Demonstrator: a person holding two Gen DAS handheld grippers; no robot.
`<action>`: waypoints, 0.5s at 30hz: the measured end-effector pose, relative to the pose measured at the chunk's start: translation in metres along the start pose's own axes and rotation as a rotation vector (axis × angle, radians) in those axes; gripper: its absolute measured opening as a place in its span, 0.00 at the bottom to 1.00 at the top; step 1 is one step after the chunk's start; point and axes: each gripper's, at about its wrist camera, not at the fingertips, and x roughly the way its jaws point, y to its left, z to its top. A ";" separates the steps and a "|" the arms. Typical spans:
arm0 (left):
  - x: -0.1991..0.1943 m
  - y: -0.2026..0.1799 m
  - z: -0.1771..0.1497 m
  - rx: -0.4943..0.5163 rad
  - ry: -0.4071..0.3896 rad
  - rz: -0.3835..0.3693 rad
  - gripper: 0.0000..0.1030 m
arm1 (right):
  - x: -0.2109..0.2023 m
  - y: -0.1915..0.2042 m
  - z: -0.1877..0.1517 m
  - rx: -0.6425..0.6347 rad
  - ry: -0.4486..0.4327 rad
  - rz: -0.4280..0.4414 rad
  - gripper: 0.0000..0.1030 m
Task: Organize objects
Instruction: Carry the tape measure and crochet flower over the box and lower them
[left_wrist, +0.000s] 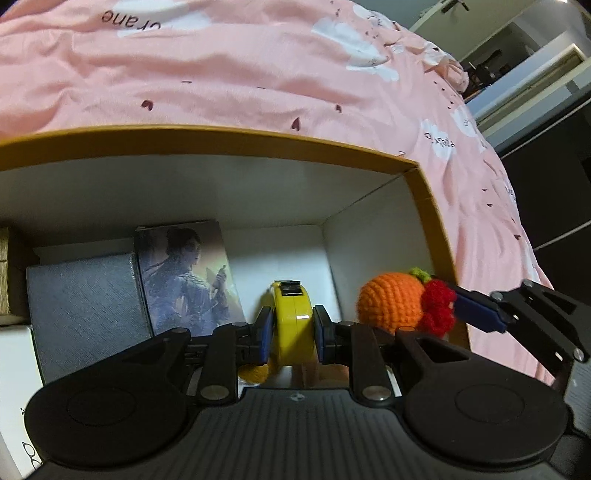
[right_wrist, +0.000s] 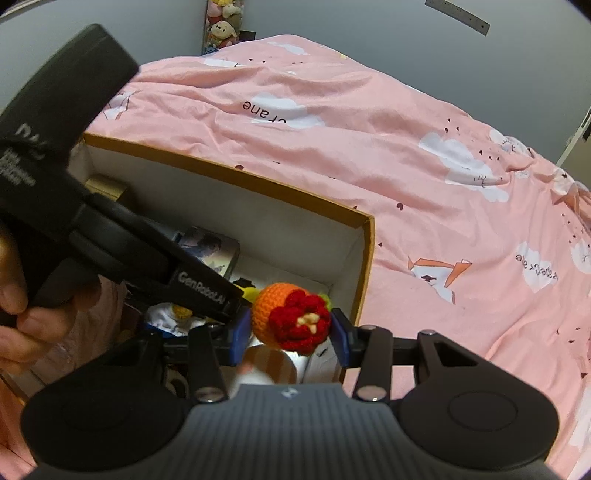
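An open cardboard box (left_wrist: 229, 177) with white inner walls sits on a pink bed; it also shows in the right wrist view (right_wrist: 295, 218). My left gripper (left_wrist: 293, 330) is shut on a yellow tape measure (left_wrist: 293, 317) inside the box, low near the right end. My right gripper (right_wrist: 291, 334) is shut on an orange crocheted ball with a red flower (right_wrist: 291, 319) and holds it over the box's right end. The ball (left_wrist: 395, 301) and the right gripper also show in the left wrist view, just right of the tape measure.
In the box stand a grey case (left_wrist: 88, 295), a picture tin (left_wrist: 188, 277) and a white carton (left_wrist: 14, 380) at the left. The pink bedcover (right_wrist: 443, 184) surrounds the box. A striped cup (right_wrist: 269, 363) lies below the ball.
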 end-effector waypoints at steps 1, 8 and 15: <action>0.000 0.001 0.000 -0.005 -0.001 -0.001 0.25 | 0.000 0.001 0.000 -0.004 0.001 -0.002 0.46; -0.018 -0.002 -0.002 0.014 -0.072 0.038 0.53 | 0.000 0.004 0.000 -0.010 -0.002 -0.009 0.46; -0.050 0.002 -0.004 0.026 -0.161 0.037 0.55 | -0.001 0.001 0.003 -0.001 -0.020 -0.009 0.46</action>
